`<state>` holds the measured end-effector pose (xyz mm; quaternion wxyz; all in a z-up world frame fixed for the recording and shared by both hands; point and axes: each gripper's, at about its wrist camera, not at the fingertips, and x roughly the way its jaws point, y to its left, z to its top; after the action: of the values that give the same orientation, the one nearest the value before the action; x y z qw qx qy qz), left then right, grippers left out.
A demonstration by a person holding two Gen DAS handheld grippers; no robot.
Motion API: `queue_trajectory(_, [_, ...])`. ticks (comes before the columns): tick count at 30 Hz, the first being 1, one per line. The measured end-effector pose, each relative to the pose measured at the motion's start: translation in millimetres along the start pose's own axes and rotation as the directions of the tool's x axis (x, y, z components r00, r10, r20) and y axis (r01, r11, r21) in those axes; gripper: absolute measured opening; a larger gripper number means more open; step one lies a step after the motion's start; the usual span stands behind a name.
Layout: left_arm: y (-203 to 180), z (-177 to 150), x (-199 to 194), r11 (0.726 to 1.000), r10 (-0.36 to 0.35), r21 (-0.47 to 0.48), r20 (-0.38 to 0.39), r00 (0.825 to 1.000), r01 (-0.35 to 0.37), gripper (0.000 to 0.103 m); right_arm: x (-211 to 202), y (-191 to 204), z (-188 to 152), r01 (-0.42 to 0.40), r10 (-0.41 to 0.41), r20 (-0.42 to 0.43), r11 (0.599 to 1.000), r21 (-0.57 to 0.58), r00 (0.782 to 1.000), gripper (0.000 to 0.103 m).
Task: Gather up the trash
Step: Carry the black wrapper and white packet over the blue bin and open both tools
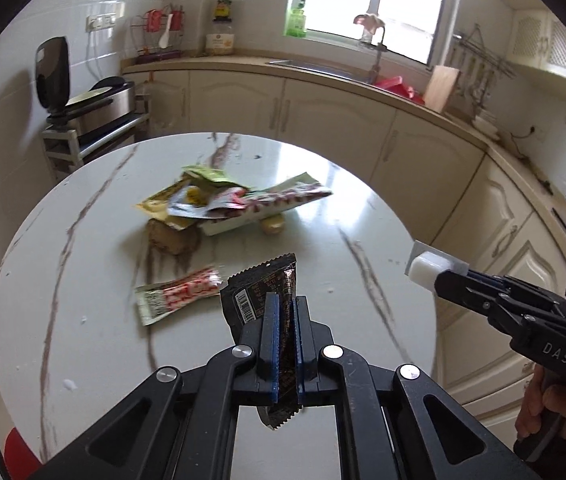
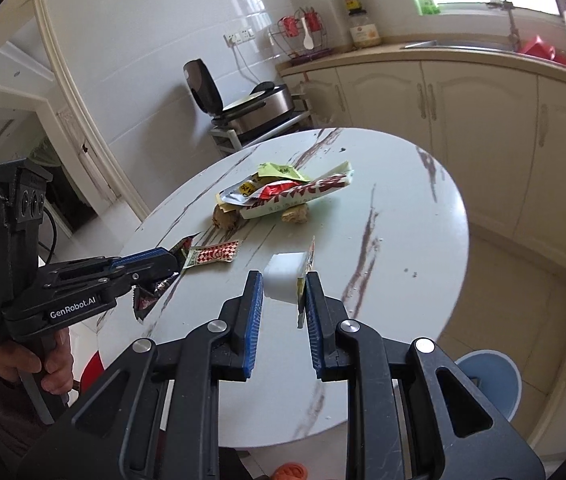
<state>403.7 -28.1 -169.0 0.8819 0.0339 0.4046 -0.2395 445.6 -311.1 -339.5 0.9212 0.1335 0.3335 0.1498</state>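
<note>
My left gripper [image 1: 285, 306] is shut on a dark brown wrapper [image 1: 261, 294] and holds it above the near part of the round marble table [image 1: 363, 216]; it also shows in the right wrist view [image 2: 175, 258]. My right gripper [image 2: 283, 284] is shut on a small white cup with a foil lid [image 2: 285, 274], held above the table; the cup also shows in the left wrist view [image 1: 429, 268]. A red-and-white sachet [image 1: 177, 294] lies flat on the table. A pile of wrappers [image 1: 235, 200] lies on a white tray mid-table.
Two brown lumps [image 1: 173, 238] [image 1: 271, 224] lie beside the pile. A light blue bin [image 2: 497, 380] stands on the floor at the table's right. Kitchen cabinets and a counter [image 1: 323, 76] run behind. A cart with an appliance [image 1: 95, 116] stands at the left.
</note>
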Motion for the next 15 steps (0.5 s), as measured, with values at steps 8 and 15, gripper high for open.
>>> queue_trajectory(8, [-116.8, 23.4, 36.7, 0.984, -0.128, 0.118, -0.035, 0.991, 0.131, 0.002, -53.6, -81.2, -19.8, 0.088, -0.095, 0.054, 0.989, 0.119, 0.994, 0.02])
queue_trajectory(15, [-200.2, 37.3, 106.6, 0.951, -0.205, 0.208, -0.127, 0.97, 0.229, 0.001, -69.2, -161.2, -45.7, 0.189, -0.2, 0.025, 0.953, 0.235, 0.979, 0.02])
